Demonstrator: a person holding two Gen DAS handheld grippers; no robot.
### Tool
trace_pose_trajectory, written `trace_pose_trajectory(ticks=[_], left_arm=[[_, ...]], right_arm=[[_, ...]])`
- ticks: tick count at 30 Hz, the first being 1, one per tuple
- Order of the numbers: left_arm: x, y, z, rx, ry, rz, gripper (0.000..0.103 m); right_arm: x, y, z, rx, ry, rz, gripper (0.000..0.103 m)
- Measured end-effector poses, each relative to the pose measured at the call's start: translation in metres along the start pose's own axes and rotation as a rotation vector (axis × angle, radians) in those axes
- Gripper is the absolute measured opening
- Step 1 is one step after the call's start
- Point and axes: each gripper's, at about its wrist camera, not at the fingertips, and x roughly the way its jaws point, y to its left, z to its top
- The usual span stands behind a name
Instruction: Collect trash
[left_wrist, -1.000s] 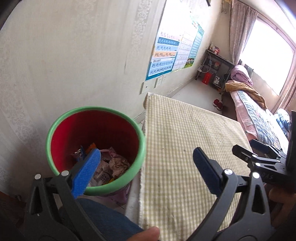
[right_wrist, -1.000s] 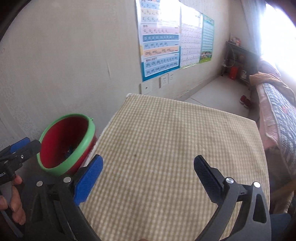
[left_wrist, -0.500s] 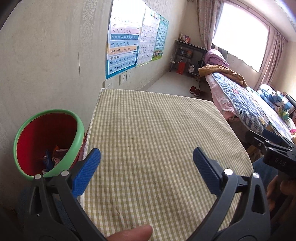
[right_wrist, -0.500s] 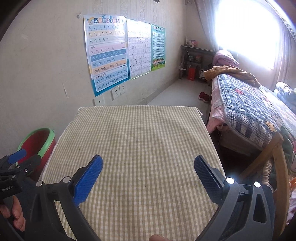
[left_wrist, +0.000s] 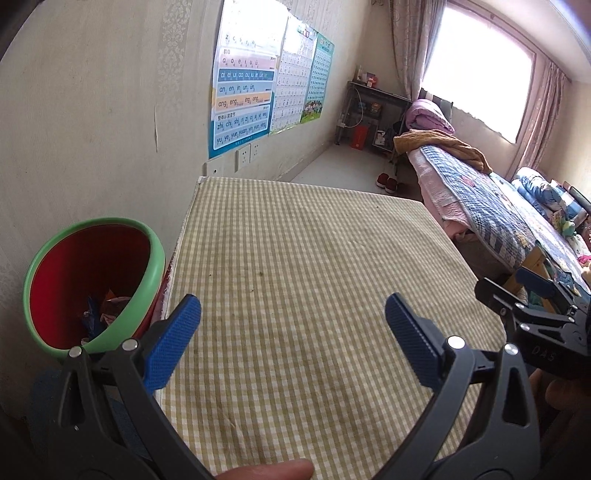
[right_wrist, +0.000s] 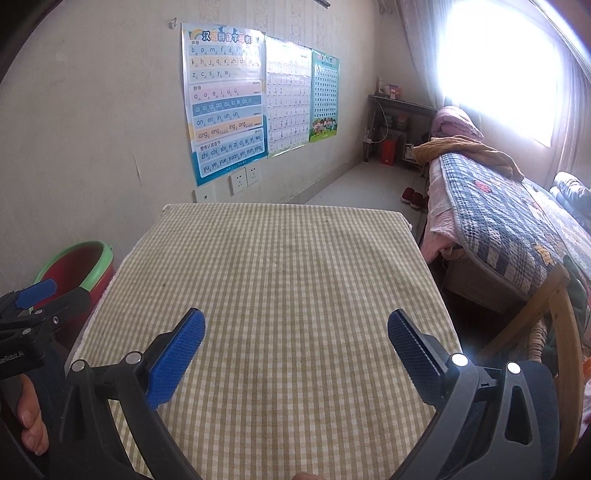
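A red bin with a green rim (left_wrist: 92, 284) stands on the floor against the wall, left of the table, with crumpled wrappers (left_wrist: 105, 308) at its bottom. The right wrist view shows the same bin (right_wrist: 77, 264) partly behind the other tool. My left gripper (left_wrist: 293, 339) hangs open over the near part of the checked tablecloth (left_wrist: 306, 266), nothing between its blue pads. My right gripper (right_wrist: 295, 350) is open too, above the cloth (right_wrist: 280, 280), and holds nothing. No trash shows on the cloth.
Posters (right_wrist: 225, 99) and wall sockets (right_wrist: 243, 179) are on the wall behind the table. A bed with a patchwork quilt (right_wrist: 509, 218) runs along the right, red slippers (right_wrist: 412, 194) on the floor, a wooden chair (right_wrist: 554, 325) at the table's right corner.
Both grippers have swung right, away from the bin and over the table. The bin has slid to the left edge of each view. Both stayed open.
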Motion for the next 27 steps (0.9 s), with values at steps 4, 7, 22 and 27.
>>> trace_pose_trajectory(ticks=[4, 7, 22, 27], left_arm=[[-0.002, -0.011, -0.001, 0.05, -0.017, 0.016, 0.098], [0.002, -0.014, -0.002, 0.066, -0.002, 0.02, 0.098], [0.008, -0.016, -0.001, 0.076, 0.009, 0.019, 0.098], [0.009, -0.015, -0.001, 0.07, 0.007, 0.015, 0.098]], right_arm=[[-0.001, 0.0, 0.0, 0.002, -0.009, -0.001, 0.096], [-0.001, -0.002, 0.0, 0.014, -0.013, -0.006, 0.096], [0.0, -0.006, -0.002, 0.017, -0.02, -0.029, 0.096], [0.001, -0.006, -0.002, 0.021, -0.019, -0.034, 0.096]])
